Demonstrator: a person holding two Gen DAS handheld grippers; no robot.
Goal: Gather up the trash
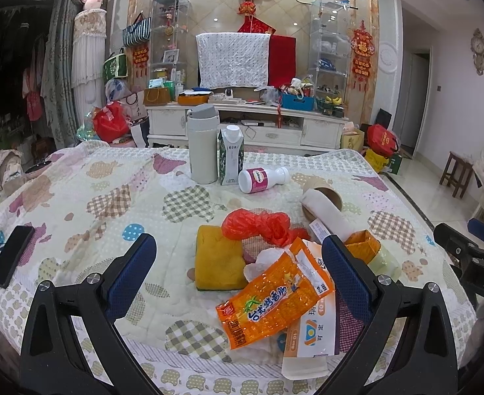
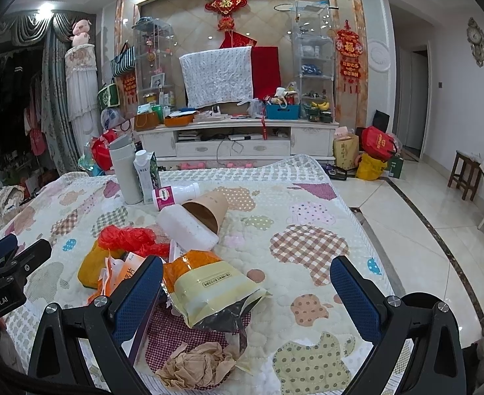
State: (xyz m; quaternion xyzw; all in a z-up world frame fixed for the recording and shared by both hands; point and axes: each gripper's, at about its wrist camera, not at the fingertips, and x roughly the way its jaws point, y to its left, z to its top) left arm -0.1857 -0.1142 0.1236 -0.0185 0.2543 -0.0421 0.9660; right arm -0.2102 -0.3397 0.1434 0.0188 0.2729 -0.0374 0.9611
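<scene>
left tongs (image 1: pixel 238 260) agape over orange wrapper (image 1: pixel 268 299), right tongs (image 2: pixel 246 283) agape

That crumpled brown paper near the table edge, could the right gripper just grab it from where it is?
Probably yes. The crumpled brown paper lies low between the open fingers of the right gripper, nothing lying on it. The yellow pouch sits just beyond, so a short dip down and back should reach it.

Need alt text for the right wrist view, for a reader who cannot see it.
The open right gripper hovers over litter on a quilted table: a yellow-and-orange pouch, crumpled tan paper and a red plastic bag. Farther back, a brown paper cup lies tipped beside a white bottle.
</scene>
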